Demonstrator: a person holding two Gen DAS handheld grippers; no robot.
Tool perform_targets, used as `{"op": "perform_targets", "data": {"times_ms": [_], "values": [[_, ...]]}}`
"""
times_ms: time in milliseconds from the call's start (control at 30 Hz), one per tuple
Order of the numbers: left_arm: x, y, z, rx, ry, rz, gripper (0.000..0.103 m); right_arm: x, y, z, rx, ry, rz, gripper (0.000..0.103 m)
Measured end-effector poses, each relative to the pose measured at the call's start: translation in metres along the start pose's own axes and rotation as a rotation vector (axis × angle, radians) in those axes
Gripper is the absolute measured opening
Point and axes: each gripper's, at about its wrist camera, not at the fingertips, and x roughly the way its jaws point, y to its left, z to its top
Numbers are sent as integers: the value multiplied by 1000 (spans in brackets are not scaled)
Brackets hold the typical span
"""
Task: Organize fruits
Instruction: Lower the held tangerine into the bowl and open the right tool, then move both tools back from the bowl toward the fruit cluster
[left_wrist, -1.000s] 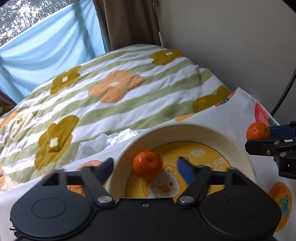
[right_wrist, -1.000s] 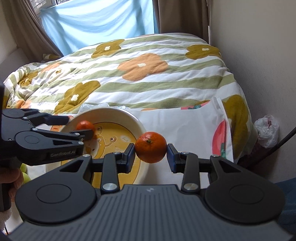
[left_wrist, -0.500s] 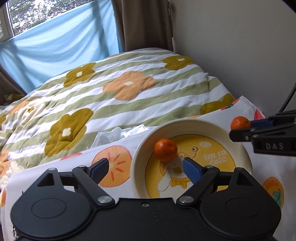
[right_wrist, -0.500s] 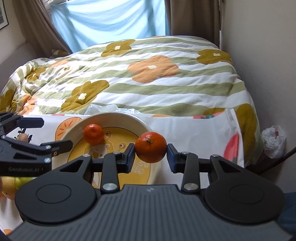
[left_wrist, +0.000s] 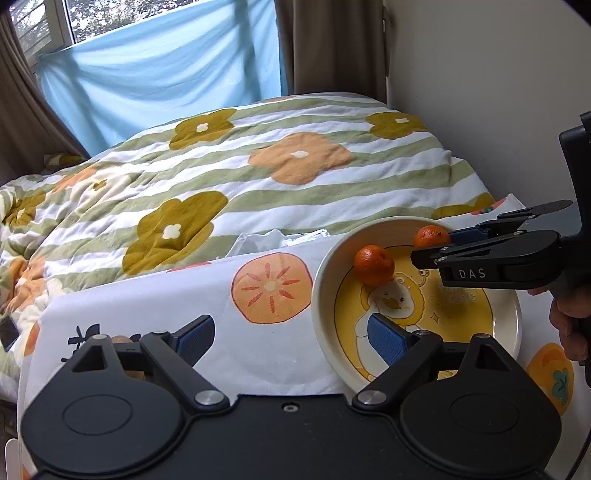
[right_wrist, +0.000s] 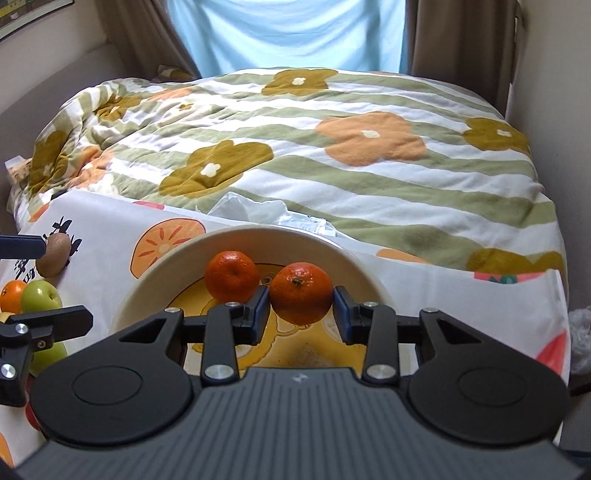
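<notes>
Far left, right-wrist view: a brown kiwi (right_wrist: 54, 254) standing on the white fruit-print cloth (right_wrist: 110, 236) that covers the table; nearer, at the left edge, a partly cut-off orange fruit (right_wrist: 11, 295) touching a green apple (right_wrist: 40, 297). Left tool (left_wrist: 290, 336): blue pads spread wide and opening, nothing between them, poised over bare cloth just left of the bowl's near rim; its right pad overlaps the bowl wall in the left-wrist view. Printed persimmon slice (left_wrist: 272, 288) on the cloth, just left of the bowl. Centre: cream bowl (right_wrist: 155, 273) with yellow duck-print floor, standing on the cloth. Contents: one mandarin (right_wrist: 232, 275) resting on the floor toward the far left side. Right tool (right_wrist: 300, 308): jaws opening, a second mandarin (right_wrist: 301, 292) between the pads, over the bowl's interior and just right of the first fruit; the left pad touches it, while contact at the right pad cannot be told. Whether this fruit touches the bowl floor cannot be told. Right edge, left-wrist view: a person's hand (left_wrist: 567, 325) on the right tool's black handle, fingers partly seen. Beyond the table: a bed with a quilt (right_wrist: 332, 147) in green and white stripes with ochre and orange flowers; crumpled clear plastic (right_wrist: 251, 208) at the quilt's near edge; blue curtain (right_wrist: 288, 33) over the window at the far end.
</notes>
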Motion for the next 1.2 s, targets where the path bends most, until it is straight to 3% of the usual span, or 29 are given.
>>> {"op": "perform_targets", "data": {"times_ms": [33,100,167,600,900,1200], "values": [[0,1,0,-7,5,0,93,-2,0,0,-6,-8,-7,60],[-2,3,0,-19,12,1,93,-8,0,0,-14,-30,-31,90],[-5,4,-1,-30,9,7,93,-15,-3,-2,-13,-56,-54,103],[-34,8,-3,-53,-44,63,95,-39,-1,-4,-14,-84,-48,103],[-87,20,-16,-77,-128,88,95,-96,28,-1,-29,-137,-53,103],[-148,36,-55,-82,-220,91,95,-157,75,-11,43,-171,-76,103]]}}
